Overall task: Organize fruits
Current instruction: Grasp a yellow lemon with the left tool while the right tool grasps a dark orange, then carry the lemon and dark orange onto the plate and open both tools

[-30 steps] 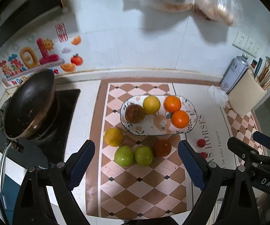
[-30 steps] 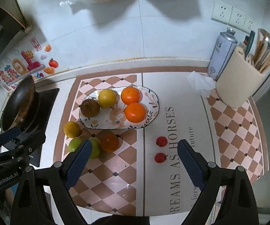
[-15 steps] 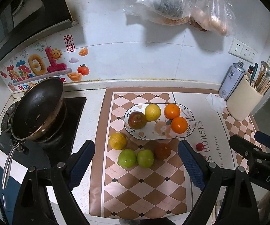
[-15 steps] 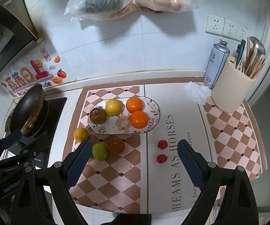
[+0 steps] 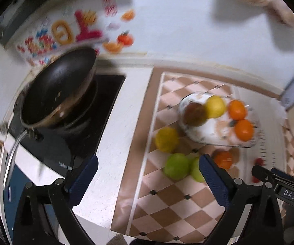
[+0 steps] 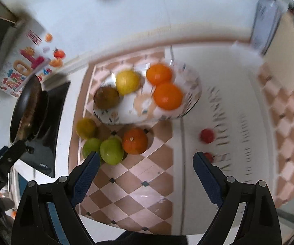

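A patterned oval plate (image 6: 192,100) (image 5: 218,136) on the checkered mat holds a brown fruit (image 6: 106,98), a yellow fruit (image 6: 127,80) and two oranges (image 6: 167,96). In front of it on the mat lie a yellow fruit (image 6: 86,128), two green fruits (image 6: 111,150) and an orange (image 6: 135,140); two small red fruits (image 6: 207,135) lie to the right. My right gripper (image 6: 145,169) is open and empty above the mat, just in front of the loose fruits. My left gripper (image 5: 147,175) is open and empty, left of the green fruits (image 5: 176,165). Both views are blurred.
A black pan (image 5: 59,87) sits on the dark hob (image 5: 98,110) at the left. A cream utensil holder (image 6: 288,59), a spray can (image 6: 264,20) and a crumpled tissue (image 6: 246,54) stand at the back right. The counter's front edge is close below both grippers.
Both grippers have dropped closer to the counter and fruits since half a second ago. The left view has swung left towards the hob. Jaws stay open. The fruits have not moved.
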Tool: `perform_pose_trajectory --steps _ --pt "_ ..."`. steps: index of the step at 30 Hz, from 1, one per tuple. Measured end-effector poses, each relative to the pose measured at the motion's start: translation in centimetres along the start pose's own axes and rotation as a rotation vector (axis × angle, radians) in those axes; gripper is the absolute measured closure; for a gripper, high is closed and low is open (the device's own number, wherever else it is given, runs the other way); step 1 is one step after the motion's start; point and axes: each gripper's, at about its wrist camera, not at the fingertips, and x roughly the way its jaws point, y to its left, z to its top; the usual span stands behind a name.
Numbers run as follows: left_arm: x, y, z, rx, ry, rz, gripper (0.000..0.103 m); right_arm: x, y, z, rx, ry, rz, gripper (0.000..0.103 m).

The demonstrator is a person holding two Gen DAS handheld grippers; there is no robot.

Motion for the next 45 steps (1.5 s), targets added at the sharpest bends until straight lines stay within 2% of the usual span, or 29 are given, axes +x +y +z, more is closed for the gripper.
perform_pose_trajectory --steps 3,6,11,14,15,17,19,21,23,24,25,26,30,38,45 --pt "2.9 1.2 0.1 -0.060 0.088 -0.007 0.002 4.9 -0.8 0.8 0.066 0.081 0.075 0.015" --pt "6.0 2.2 0.3 -0.136 0.190 -0.048 0.002 9.0 -1.4 1.4 0.135 0.149 0.124 0.022" --pt "10.6 2.1 1.0 -0.203 0.316 -0.073 0.002 13.8 -1.3 1.8 0.177 0.233 0.158 0.027" --pt "13.4 1.3 2.0 -0.205 0.377 -0.090 0.002 14.7 -0.9 2.0 0.159 0.226 0.165 0.034" --pt "14.3 0.9 2.3 -0.204 0.392 -0.095 0.002 14.6 -0.9 2.1 0.154 0.225 0.164 0.040" --pt "16.0 0.3 2.9 -0.201 0.414 -0.093 0.002 14.3 -0.9 2.4 0.129 0.223 0.142 0.047" --pt "17.4 -0.3 3.4 -0.197 0.435 -0.099 0.002 13.8 -1.0 2.5 0.107 0.228 0.116 0.047" --pt "18.3 -0.8 3.7 -0.183 0.444 -0.121 0.002 13.3 -1.3 2.5 0.091 0.231 0.096 0.047" --pt "18.7 -1.3 3.8 -0.167 0.434 -0.137 0.012 13.1 -1.8 2.5 0.092 0.239 0.098 0.047" --pt "18.8 -1.6 3.8 -0.158 0.426 -0.148 0.030 13.1 -1.9 2.4 0.092 0.247 0.101 0.047" --pt "18.8 -1.8 3.8 -0.157 0.422 -0.177 0.042 13.0 -2.1 2.4 0.092 0.253 0.101 0.047" --pt "18.8 -1.9 3.7 -0.160 0.422 -0.192 0.047 13.1 -2.3 2.3 0.095 0.261 0.101 0.046" --pt "17.8 -2.2 2.9 -0.110 0.397 -0.144 0.048 13.8 -1.9 2.2 0.094 0.279 0.108 0.046" --pt "16.1 -0.8 0.4 -0.112 0.375 -0.131 0.048 14.4 -1.1 2.4 0.069 0.277 0.101 0.045" --pt "14.9 -2.3 1.6 -0.092 0.358 -0.145 0.051 14.0 -1.0 1.9 0.053 0.272 0.096 0.047"
